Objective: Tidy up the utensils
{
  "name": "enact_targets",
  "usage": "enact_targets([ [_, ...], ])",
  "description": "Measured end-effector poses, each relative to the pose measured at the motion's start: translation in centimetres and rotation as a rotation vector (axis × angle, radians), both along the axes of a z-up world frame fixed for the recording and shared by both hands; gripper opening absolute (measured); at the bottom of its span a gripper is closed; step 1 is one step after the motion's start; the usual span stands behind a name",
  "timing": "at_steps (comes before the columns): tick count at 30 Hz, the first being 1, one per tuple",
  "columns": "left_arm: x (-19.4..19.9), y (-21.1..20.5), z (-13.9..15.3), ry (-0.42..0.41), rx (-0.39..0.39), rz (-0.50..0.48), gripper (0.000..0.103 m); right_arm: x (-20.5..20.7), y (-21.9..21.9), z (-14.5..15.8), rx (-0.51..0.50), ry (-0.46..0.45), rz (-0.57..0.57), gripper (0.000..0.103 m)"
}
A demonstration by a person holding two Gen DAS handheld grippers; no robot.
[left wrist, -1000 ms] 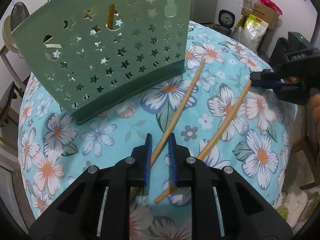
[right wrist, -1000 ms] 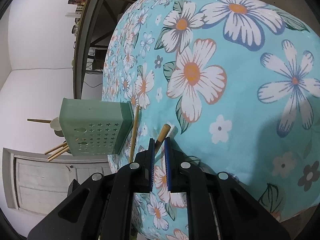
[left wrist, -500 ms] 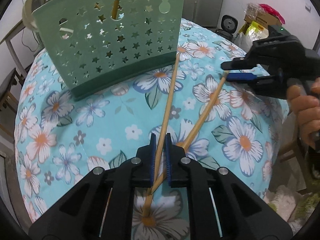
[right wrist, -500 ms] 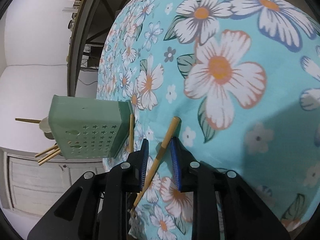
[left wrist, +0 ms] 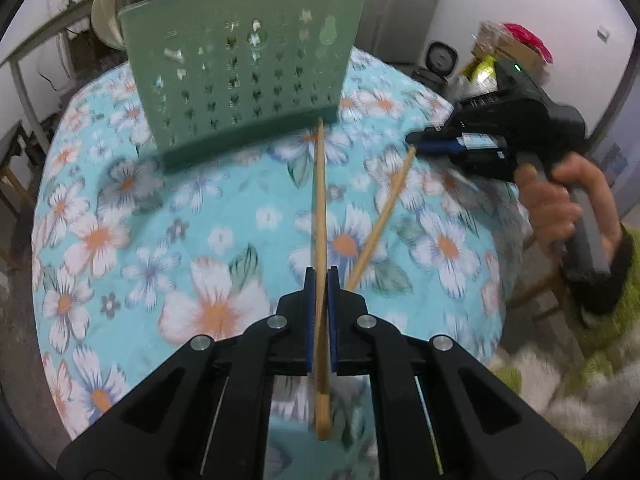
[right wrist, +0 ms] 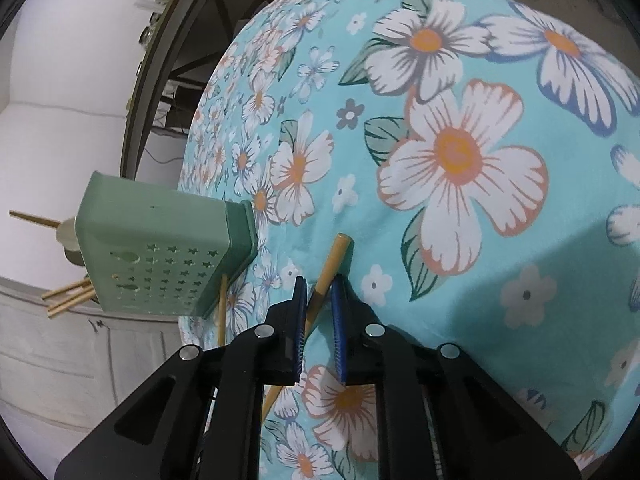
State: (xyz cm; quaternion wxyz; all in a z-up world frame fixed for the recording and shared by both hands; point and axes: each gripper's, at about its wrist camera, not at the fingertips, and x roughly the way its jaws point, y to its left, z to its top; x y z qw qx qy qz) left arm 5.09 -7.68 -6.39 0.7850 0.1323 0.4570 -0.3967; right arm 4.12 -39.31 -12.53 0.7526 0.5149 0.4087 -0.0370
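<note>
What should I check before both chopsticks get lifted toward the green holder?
1. left gripper shut on its chopstick: ok, pads pinch the stick.
2. right gripper gripping the second chopstick: not ok yet, the stick sits between the jaws, which are closing, with a gap visible.
3. Sticks free of each other: cannot tell, they cross near the left gripper in the left wrist view.
4. green holder upright on the tablecloth: ok.
5. Room in the holder: cannot tell, other chopsticks and a spoon handle already stick out of the top.
</note>
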Motion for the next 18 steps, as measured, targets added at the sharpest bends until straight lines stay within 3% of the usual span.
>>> enact_targets([
  [5,-0.3,2.4,-1.0,0.034,0.098,-0.005,0.005,0.0,0.0,0.2,-0.004,0.002,0.02,0.013],
  [8,0.1,3.3,-0.5,0.05,0.088,0.012,0.007,-0.5,0.0,0.7,-0.021,0.008,0.04,0.013],
  [11,0.9,3.4,0.2,0.025,0.064,0.036,0.024,-1.0,-0.3,0.6,-0.015,0.009,0.043,0.014],
  [18,4.0,-0.5,0.6,-0.031,0.021,0.033,0.025,-1.3,-0.7,0.2,-0.007,0.015,0.043,0.014],
])
